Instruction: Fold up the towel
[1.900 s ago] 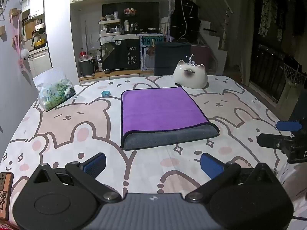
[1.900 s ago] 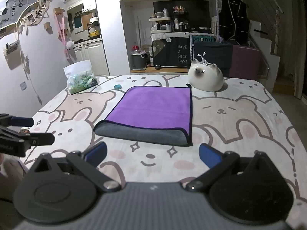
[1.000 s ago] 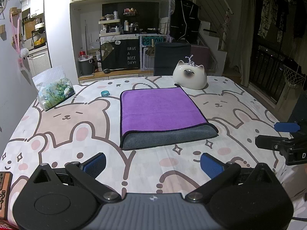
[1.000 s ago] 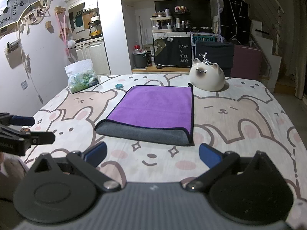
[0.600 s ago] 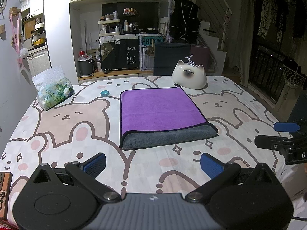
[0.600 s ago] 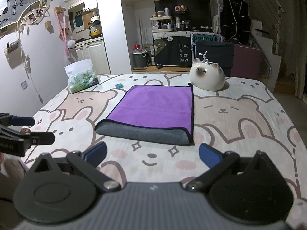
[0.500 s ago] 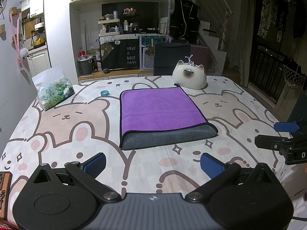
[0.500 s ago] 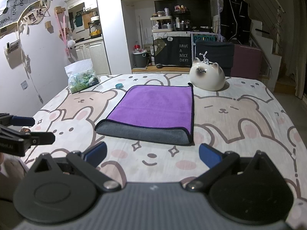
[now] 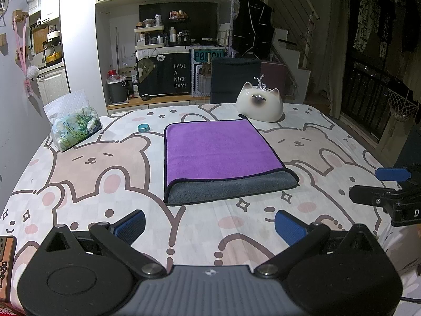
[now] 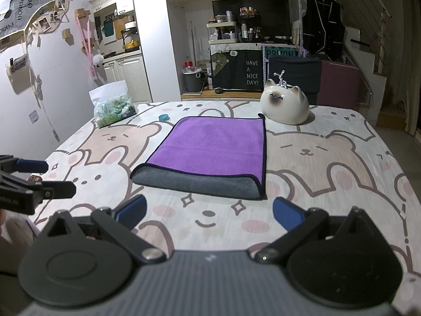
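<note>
Towel (image 9: 221, 155) folded flat mid-desk (image 9: 86, 173), purple face up, grey fold edge toward the cameras; nothing touches it.

Containers: clear bag (image 9: 75, 127) at 10 o'clock from the towel holds green-and-white stuff, too blurred to name. Small teal tin (image 9: 143, 128) between bag and towel, lid on, contents hidden. Cat-shaped white pot (image 9: 260, 105) at 1 o'clock, just beyond the towel's far corner, a small metal piece on top.

Left claw (image 9: 210, 225) wide open, blue pads apart, holding nothing, above bare cloth at 6 o'clock of the towel. Right claw (image 10: 209, 210) the same: spread wide, empty, short of the grey edge.

Left view only: right claw at 3 o'clock edge, an orange-edged object (image 9: 6, 260) at 8 o'clock, dark railing and hanging clothes on the right. Right view only: left claw at 9 o'clock edge, wall with photos (image 10: 34, 26) on the left.
</note>
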`<action>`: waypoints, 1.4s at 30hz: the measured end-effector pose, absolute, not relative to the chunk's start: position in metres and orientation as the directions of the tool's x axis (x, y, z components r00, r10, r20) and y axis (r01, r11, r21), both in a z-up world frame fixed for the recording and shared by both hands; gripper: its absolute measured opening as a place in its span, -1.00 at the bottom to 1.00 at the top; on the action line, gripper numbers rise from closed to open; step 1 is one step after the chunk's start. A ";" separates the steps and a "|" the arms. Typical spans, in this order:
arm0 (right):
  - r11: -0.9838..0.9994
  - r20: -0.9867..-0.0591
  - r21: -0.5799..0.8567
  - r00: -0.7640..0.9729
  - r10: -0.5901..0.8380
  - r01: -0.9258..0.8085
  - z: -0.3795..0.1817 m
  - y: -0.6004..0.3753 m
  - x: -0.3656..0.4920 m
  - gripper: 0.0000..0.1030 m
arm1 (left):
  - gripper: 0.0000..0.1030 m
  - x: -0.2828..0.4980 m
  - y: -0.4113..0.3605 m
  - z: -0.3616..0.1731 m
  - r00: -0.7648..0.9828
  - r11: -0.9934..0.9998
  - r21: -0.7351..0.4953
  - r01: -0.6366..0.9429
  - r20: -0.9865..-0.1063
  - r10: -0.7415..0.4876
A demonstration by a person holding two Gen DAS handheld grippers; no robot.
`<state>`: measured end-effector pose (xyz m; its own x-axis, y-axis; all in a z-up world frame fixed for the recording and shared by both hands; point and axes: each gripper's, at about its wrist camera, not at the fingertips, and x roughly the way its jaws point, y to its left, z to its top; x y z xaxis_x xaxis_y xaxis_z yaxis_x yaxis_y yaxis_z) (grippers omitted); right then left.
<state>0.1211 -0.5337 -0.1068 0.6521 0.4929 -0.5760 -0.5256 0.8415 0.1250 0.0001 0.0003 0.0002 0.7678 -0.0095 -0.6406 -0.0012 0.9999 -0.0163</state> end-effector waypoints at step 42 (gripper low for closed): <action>0.840 -0.576 0.128 0.650 0.496 -0.528 -0.107 -0.531 0.121 0.99 | 1.00 0.001 0.000 0.001 0.770 1.000 -0.024 -0.002 -0.638 -0.014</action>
